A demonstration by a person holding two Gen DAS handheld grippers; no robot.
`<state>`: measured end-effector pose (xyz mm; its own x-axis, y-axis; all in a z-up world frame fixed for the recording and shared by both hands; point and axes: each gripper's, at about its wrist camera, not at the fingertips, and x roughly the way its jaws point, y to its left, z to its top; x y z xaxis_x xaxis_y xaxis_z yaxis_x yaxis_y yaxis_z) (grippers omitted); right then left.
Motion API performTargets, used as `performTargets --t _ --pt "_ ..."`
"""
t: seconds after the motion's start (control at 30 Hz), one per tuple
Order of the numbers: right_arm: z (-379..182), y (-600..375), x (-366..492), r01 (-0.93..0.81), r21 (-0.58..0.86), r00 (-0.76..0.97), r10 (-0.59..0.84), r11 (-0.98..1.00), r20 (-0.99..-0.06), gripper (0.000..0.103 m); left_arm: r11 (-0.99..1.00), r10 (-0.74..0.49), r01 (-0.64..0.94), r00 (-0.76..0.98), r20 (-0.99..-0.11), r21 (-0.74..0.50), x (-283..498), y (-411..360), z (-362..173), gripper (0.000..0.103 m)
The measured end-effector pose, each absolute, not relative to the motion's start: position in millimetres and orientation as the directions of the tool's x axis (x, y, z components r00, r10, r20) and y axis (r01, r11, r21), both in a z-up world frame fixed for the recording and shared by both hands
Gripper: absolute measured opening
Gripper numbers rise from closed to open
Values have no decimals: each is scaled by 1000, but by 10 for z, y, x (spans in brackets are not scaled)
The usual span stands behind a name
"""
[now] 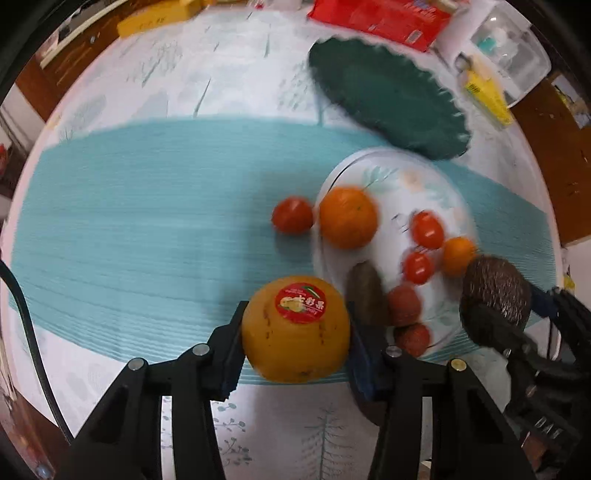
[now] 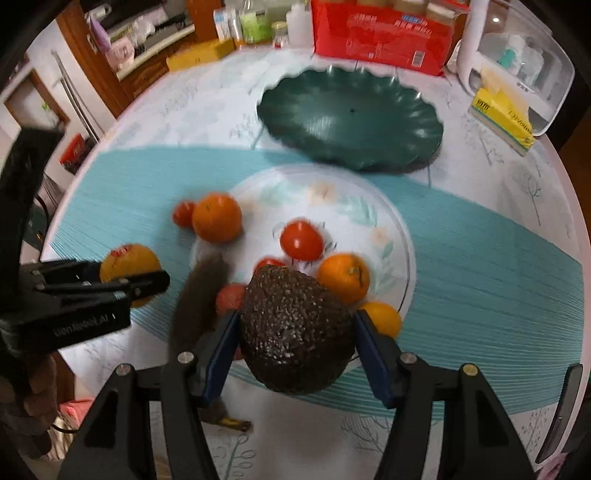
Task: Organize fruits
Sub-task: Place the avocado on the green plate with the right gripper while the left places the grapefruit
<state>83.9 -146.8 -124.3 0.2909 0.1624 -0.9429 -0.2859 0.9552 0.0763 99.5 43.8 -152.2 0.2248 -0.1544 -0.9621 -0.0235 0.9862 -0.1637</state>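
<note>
My left gripper is shut on a yellow-orange fruit with a red sticker, held above the teal mat; it also shows in the right wrist view. My right gripper is shut on a dark avocado, held over the near rim of the white floral plate; the avocado also shows in the left wrist view. The plate holds oranges, tomatoes, lychees and a brown kiwi. One tomato lies on the mat beside it. An empty dark green plate stands behind.
A teal mat runs across the white tablecloth. At the back are a red box, a yellow box, bottles, a tissue pack and a clear container.
</note>
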Motion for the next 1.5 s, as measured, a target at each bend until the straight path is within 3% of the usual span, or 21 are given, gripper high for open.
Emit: performTargets --t 0.33,0.47,0.77,1.17,1.2,1.27,1.3,1.33,1.5 --pt "-229 -1898 1496 -225 114 492 214 968 -844 62 984 -165 136 439 -883 -116 1789 20 -422 48" --pt "-162 -1998 1929 -175 145 524 217 974 -824 62 981 -175 158 491 -853 -110 2196 -52 -278 48" --pt "-901 -2110 2848 -11 226 454 207 974 -867 62 982 -185 114 415 -891 -151 3102 -228 -1125 48" --pt "-1697 -2097 3177 61 225 316 195 972 -929 63 983 -154 140 312 -938 -115 3379 -399 -1882 49" --pt "-1689 -2096 3184 57 219 320 190 974 -928 63 983 -152 144 313 -937 -112 3377 -404 -1892 52" --pt "-1658 -2083 3178 43 208 340 182 977 -923 64 983 -140 157 319 -937 -94 3370 -443 -1893 72" --pt "-1648 -2073 3179 35 202 345 178 979 -922 64 982 -142 161 324 -935 -93 3365 -452 -1877 88" --pt "-1634 -2057 3173 22 194 349 174 981 -921 64 982 -140 164 331 -933 -90 3358 -462 -1859 95" --pt "-1568 -1991 3128 -11 165 367 157 986 -917 65 981 -138 176 316 -939 -85 3341 -499 -1828 95"
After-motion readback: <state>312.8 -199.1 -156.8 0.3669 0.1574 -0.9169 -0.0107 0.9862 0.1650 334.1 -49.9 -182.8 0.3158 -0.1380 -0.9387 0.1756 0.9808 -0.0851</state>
